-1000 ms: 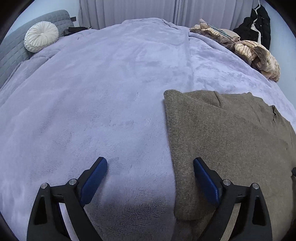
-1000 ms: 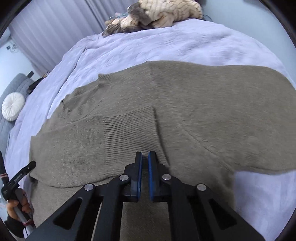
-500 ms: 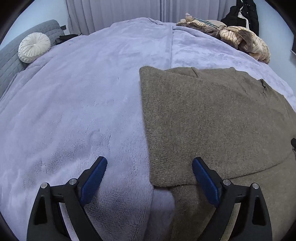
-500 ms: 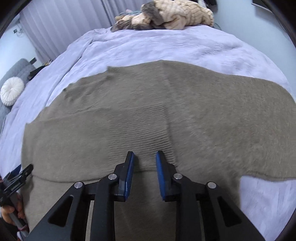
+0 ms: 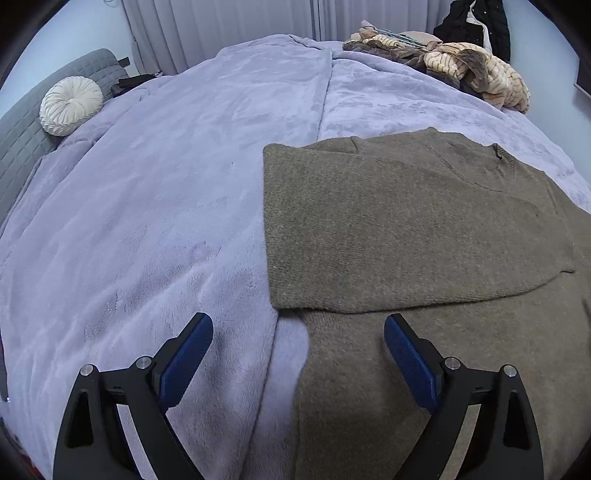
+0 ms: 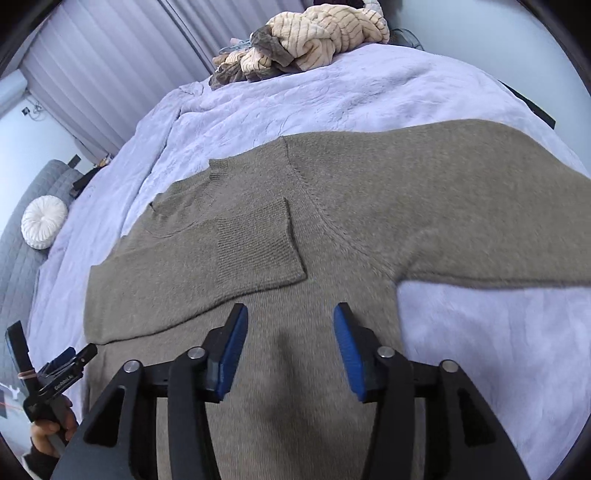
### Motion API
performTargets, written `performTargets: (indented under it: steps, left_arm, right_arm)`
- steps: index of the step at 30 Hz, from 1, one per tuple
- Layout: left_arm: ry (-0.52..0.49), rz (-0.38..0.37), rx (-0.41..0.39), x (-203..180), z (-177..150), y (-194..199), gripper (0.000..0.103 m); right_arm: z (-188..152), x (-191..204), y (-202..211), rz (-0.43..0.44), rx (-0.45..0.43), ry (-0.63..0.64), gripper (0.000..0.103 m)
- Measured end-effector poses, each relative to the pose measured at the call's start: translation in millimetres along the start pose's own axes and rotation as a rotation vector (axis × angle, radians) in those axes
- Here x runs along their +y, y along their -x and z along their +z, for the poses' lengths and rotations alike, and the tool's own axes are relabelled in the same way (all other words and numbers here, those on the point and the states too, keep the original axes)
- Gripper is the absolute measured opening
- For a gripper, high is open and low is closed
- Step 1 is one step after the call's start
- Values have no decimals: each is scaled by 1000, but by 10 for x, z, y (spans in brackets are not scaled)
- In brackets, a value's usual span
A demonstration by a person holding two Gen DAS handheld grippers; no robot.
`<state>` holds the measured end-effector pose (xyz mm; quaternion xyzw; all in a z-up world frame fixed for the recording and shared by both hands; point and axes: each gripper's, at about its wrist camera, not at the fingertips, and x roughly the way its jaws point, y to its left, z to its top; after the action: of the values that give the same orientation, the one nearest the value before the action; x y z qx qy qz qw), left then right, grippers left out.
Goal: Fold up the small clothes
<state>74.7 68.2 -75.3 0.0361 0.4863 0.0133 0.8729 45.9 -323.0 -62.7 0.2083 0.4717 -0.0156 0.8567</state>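
While the olive-brown sweater (image 6: 332,221) lies flat on the bed, on top of the lavender fleece blanket (image 5: 166,184), both tongs hang above it and hold nothing. The left tongs (image 5: 297,354) are spread wide: one blue pad is over the bare blanket, the other is over the lower body of the sweater, and the left edge of the garment runs between them. The right tongs (image 6: 290,350) are also spread, a little less wide, and both of their pads are over the knit, just below the folded sleeve.

One sleeve (image 6: 207,258) is folded across the chest, so its ribbed cuff (image 6: 258,243) lies on the body under the neckline. In the left wrist view this folded part makes a straight vertical edge on the left side of the sweater. The other sleeve (image 6: 480,206) is not folded; it stretches out flat toward the right side of the bed. The ribbed collar (image 6: 218,173) points to the far side of the bed.

At the far edge of the bed there is a pile of striped beige clothes (image 6: 325,40). A round white cushion (image 5: 70,105) rests against the grey quilted headboard (image 5: 22,140). Pleated curtains (image 5: 240,29) cover the wall behind, and a dark garment (image 5: 476,26) hangs at the upper right in the left wrist view.
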Motion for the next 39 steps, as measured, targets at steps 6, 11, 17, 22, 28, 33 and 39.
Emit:
performTargets:
  steps: [6, 11, 17, 22, 28, 33, 39]
  left_arm:
    - [-40, -5, -15, -228, -73, 297, 95]
    - [-56, -29, -5, -459, -219, 479, 95]
    - [-69, -55, 30, -726, -515, 581, 95]
    - [-66, -75, 64, -883, -789, 610, 95]
    - [-65, -74, 110, -1008, -1040, 549, 95]
    - [-78, -59, 97, -1081, -1078, 579, 95]
    - [-64, -62, 99, -1068, -1041, 561, 95]
  right_arm:
    - [-269, -108, 175, 54, 1, -47, 54]
    - [-471, -159, 307, 87, -2, -63, 56]
    - [-731, -201, 436, 102, -12, -56, 63]
    - [-901, -197, 500, 134, -8, -43, 64]
    - [-1019, -285, 599, 177, -11, -46, 67]
    - [-986, -540, 728, 225, -47, -113, 68]
    - [-655, -1297, 951, 211, -172, -329, 69]
